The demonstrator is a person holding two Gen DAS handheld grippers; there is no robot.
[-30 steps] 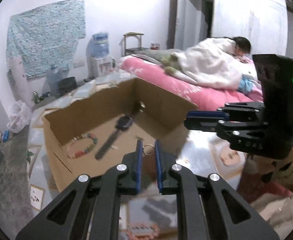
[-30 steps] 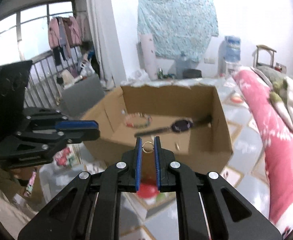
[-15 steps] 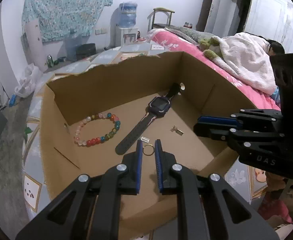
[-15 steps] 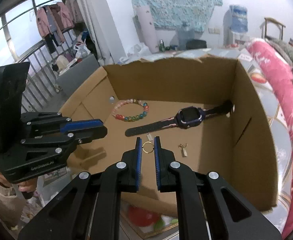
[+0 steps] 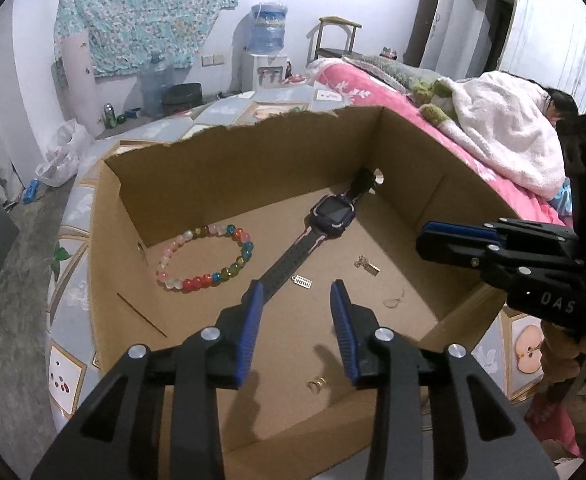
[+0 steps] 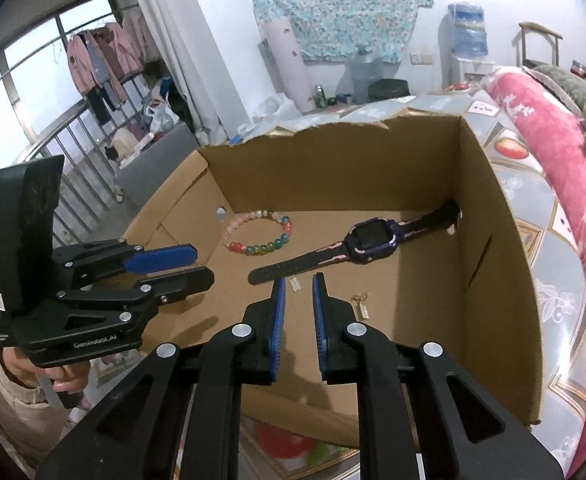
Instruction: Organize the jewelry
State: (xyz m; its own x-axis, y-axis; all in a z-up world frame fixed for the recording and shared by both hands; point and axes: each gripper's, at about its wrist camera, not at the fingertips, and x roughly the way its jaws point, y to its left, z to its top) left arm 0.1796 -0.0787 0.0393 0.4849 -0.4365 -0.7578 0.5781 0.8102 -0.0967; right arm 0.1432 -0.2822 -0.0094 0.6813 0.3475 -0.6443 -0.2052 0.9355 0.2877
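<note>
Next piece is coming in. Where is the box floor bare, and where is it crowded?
Bare: the near left corner, between the bracelet and the box front wall, and the back left, behind the bracelet. Crowded: the middle to right, where the watch, two small charms and rings lie.

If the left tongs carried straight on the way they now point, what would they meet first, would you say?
Probably the bare cardboard box floor, just short of the watch strap and small silver charm; the left tongs stand open and empty. Depth is uncertain.

Left hand-held gripper (image 5: pixel 297 292) — jaws just opened, empty — right hand-held gripper (image 6: pixel 298 285) parting too, both angled downward.
</note>
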